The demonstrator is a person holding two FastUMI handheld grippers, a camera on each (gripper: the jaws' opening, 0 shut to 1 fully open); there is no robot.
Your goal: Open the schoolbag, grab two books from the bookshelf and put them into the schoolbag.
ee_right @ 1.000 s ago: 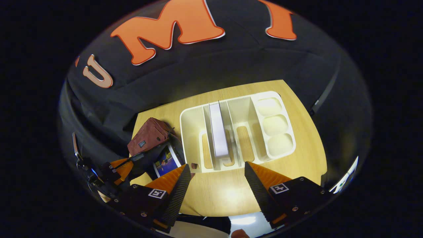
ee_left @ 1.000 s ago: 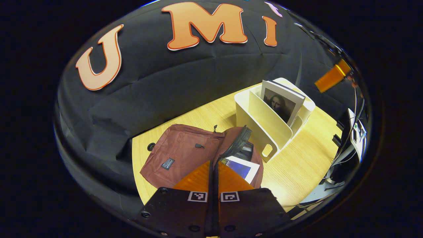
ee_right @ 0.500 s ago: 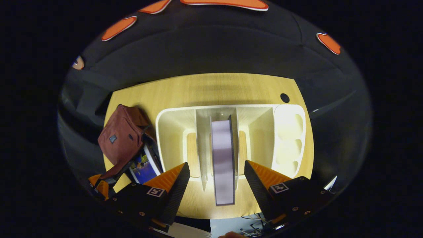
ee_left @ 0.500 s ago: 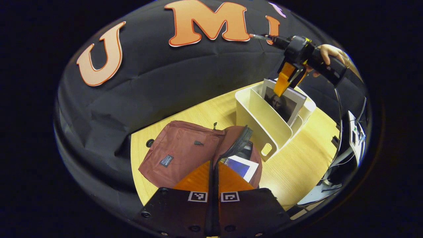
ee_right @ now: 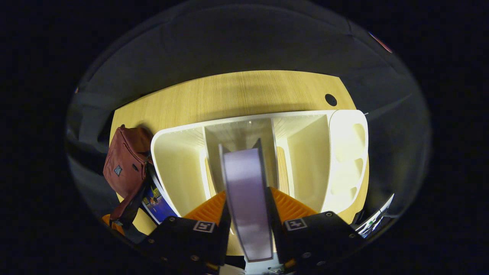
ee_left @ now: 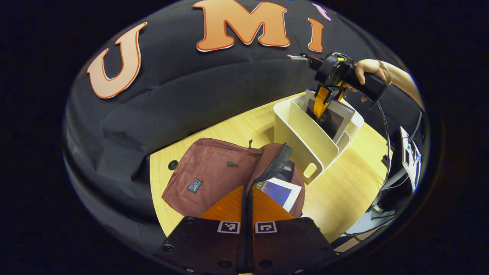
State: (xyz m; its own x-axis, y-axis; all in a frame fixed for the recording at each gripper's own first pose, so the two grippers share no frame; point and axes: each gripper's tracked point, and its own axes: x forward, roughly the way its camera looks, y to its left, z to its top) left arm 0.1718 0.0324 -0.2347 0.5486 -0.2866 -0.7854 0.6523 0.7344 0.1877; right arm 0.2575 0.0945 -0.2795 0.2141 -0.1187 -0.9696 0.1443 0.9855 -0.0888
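A maroon schoolbag (ee_left: 214,172) lies open on the wooden table (ee_left: 344,183). A blue-covered book (ee_left: 280,193) sticks out of its mouth. My left gripper (ee_left: 247,188) is shut on the raised zipper flap (ee_left: 276,164) and holds it up. The white bookshelf (ee_left: 305,141) stands to the right of the bag with one book (ee_left: 336,118) upright in a middle slot. My right gripper (ee_left: 320,110), held by a hand (ee_left: 365,68), reaches down into that slot. In the right gripper view the right gripper (ee_right: 247,194) is shut on the top edge of that book (ee_right: 246,183), a finger pressing each side.
The bookshelf (ee_right: 179,164) has empty slots either side of the book and small round-edged compartments (ee_right: 347,152) at its right end. The schoolbag (ee_right: 124,164) lies left of it. A cable hole (ee_right: 331,100) sits at the far table corner. Cables and equipment (ee_left: 408,156) stand past the table's right edge.
My right gripper came down over the bookshelf, lowered onto the upright book and closed its fingers on it. My left gripper stayed shut on the bag's flap.
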